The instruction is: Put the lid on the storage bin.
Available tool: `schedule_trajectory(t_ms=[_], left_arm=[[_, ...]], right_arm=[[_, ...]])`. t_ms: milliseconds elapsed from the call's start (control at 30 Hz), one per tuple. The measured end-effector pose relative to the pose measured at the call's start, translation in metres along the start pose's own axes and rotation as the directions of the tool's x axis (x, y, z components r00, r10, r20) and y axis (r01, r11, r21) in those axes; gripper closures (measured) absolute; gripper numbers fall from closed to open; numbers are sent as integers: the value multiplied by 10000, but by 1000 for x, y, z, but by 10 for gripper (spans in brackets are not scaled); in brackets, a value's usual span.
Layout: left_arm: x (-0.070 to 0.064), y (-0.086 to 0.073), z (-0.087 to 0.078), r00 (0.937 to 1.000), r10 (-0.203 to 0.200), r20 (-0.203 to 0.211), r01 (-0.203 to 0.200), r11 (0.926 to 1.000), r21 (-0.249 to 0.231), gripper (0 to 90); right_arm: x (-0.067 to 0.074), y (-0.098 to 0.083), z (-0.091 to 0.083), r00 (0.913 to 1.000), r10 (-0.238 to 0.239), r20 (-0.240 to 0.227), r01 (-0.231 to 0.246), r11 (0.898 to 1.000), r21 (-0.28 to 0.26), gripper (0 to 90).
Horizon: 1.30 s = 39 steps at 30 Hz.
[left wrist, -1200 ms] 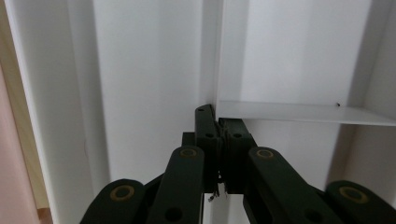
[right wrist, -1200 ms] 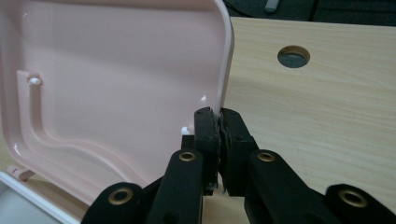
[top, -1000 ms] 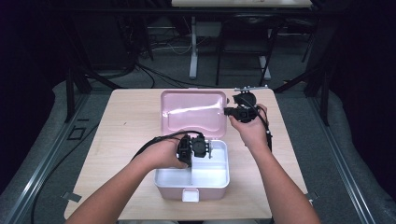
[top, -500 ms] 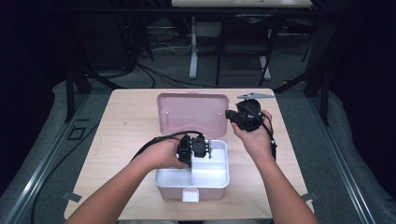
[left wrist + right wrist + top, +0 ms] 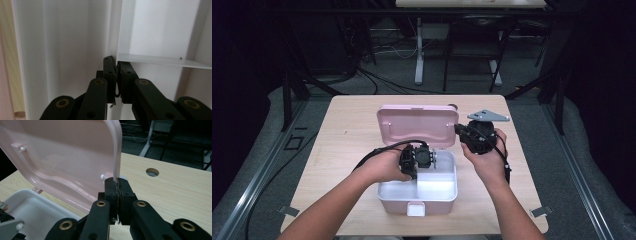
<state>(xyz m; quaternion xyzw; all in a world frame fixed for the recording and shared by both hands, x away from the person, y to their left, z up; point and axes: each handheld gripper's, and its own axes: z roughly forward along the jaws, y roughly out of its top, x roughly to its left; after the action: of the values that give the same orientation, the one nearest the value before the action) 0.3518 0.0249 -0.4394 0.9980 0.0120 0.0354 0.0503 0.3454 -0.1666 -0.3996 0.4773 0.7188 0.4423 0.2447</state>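
Box point(image 5: 417, 192) sits on the table point(image 5: 342, 125) at the near edge, white, with its pink lid point(image 5: 417, 126) hinged at the far side and standing part-way up. The lid is raised because the right gripper point(image 5: 117, 185) has its edge pinched: in the right gripper view the thin pink rim runs straight down between the two black pads, which are clenched on it near a corner. Gripping the rim rather than the face seems sensible, since the rim is the one thin part the jaws can span, and a hold far from the hinge gives the most leverage for swinging the lid.

The left gripper point(image 5: 117, 75) reaches down inside the box. In the left gripper view its jaws straddle the white divider point(image 5: 113, 30), whose thin wall runs down into the gap between them. They have just been opening a little, so the pads look nearly together yet I cannot tell whether they press on the wall. The likely reason for this hold is to keep the light box from sliding or tipping while the lid is moved.
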Motion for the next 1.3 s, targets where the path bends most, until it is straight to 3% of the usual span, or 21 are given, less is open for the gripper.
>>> schedule_trajectory(t_ms=[67, 100, 133, 467, 633, 833, 1067, 1233, 1267, 1300], left_arm=[[0, -2, -1, 9999, -104, -111, 103, 9999, -49, 798], [0, -2, -1, 9998, -127, -126, 126, 9999, -72, 790], [-1, -3, -1, 9996, -185, -193, 183, 9998, -122, 781], [-5, -18, -6, 9949, -847, -550, 817, 9951, -555, 665], [-6, -33, -16, 9894, -1390, -423, 1318, 9811, -1419, 662], [-8, -50, -26, 9765, -2097, -499, 1926, 9528, -2349, 658], [-11, -74, -34, 9595, -2767, -525, 2439, 9095, -3366, 665], [-12, -93, -35, 9409, -3360, -422, 2893, 8622, -4159, 652], [-12, -97, -35, 9356, -3501, -448, 2979, 8513, -4320, 648], [-12, -101, -35, 9265, -3746, -364, 3195, 8338, -4502, 632]], right_arm=[[0, -1, -1, 10000, -8, -72, 8, 10000, -50, 881], [1, -2, -2, 9998, -49, 187, 50, 10000, -75, 881], [1, -2, -2, 10000, -75, -35, 75, 9999, -103, 881], [4, -5, -5, 9998, -179, 67, 180, 9996, -230, 881], [4, -5, -6, 9998, -173, 44, 174, 9996, -230, 880], [3, -6, -6, 9999, -163, -18, 163, 9996, -235, 879], [4, -7, -7, 9997, -225, 24, 226, 9994, -275, 879], [5, -8, -7, 9998, -210, 18, 211, 9992, -343, 879], [5, -8, -8, 9998, -221, 24, 222, 9992, -339, 878], [5, -8, -8, 9998, -212, 40, 213, 9993, -322, 878]])
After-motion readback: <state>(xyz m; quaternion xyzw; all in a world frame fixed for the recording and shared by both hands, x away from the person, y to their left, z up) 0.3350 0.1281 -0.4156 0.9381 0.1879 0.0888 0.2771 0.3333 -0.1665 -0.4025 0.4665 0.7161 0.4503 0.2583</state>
